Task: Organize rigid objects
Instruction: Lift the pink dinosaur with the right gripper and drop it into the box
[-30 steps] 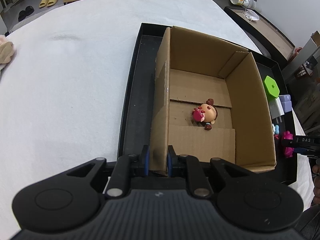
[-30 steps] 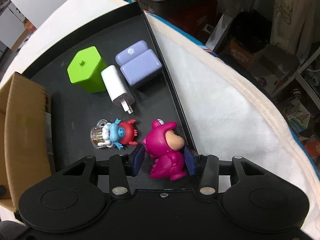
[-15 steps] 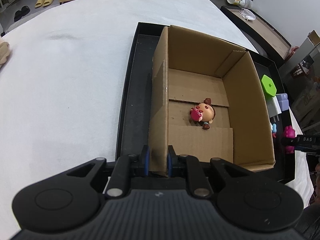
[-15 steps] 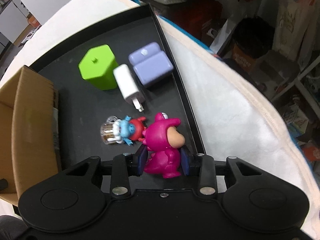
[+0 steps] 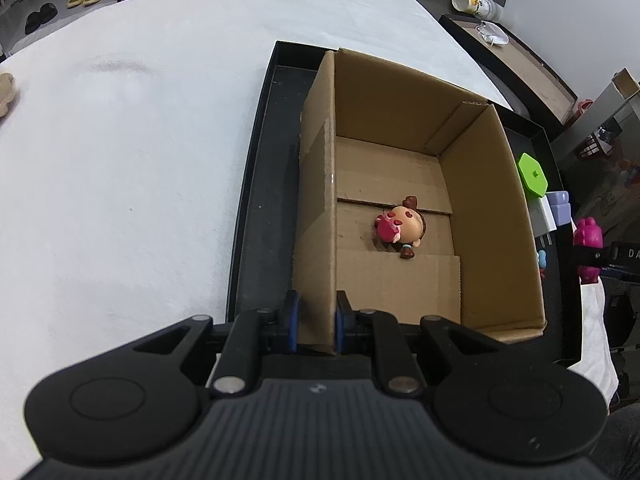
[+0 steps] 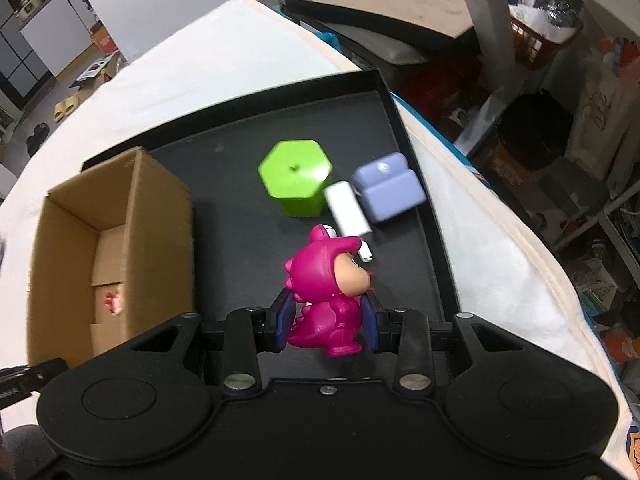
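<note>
Right tongs (image 6: 327, 322) squeeze the pink plastic dinosaur toy (image 6: 326, 288); left tongs (image 5: 316, 326) pinch the brown cardboard box (image 5: 400, 200) wall (near corner).

Matt brown cardboard box (image 5: 472, 184) – glossy smooth plastic pink figure (image 6: 326, 280) – matt black tray (image 6: 224, 200) on soft white cloth (image 5: 132, 160).

Magenta figurine (image 6: 326, 280), lime green hexagonal box (image 6: 295, 178), lilac block (image 6: 388, 186), black tray (image 6: 224, 152)

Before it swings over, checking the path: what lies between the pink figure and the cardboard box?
Only bare black tray between pink figure and cardboard box, per the right wrist view.
</note>
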`<state>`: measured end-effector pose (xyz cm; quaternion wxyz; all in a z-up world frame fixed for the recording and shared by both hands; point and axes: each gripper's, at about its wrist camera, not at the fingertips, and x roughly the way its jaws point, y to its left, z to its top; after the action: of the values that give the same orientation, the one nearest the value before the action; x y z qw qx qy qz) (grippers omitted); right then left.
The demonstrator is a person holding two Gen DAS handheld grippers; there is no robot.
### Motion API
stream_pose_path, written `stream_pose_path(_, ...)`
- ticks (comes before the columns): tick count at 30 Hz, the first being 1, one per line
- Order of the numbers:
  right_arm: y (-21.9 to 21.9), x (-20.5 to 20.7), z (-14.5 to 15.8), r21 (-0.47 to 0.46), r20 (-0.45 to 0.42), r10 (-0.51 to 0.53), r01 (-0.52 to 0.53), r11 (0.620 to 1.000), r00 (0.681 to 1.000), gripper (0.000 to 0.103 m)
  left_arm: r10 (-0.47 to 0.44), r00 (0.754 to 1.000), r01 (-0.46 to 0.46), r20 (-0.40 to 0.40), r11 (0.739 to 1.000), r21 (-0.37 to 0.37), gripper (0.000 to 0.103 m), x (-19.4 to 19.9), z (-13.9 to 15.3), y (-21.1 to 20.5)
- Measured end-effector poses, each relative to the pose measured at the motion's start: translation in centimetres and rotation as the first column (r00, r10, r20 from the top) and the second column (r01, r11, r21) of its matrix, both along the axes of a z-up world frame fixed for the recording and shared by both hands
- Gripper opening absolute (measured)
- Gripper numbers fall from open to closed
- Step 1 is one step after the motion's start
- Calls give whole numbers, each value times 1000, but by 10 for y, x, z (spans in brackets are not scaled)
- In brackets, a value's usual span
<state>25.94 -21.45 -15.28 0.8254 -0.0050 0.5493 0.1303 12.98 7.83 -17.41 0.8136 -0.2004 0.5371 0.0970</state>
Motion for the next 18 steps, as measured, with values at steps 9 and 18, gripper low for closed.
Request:
stream_pose_path(9,26,-7,19,7,40,26,-26,1000,999,35,8,1000,-8,13,1000,-27,17,-3,-1,3)
stream_pose_path(18,59,-11,43,17,89,65,-67,998,994,35,10,1000,-9,18,999,-44,17,-4,-2,6)
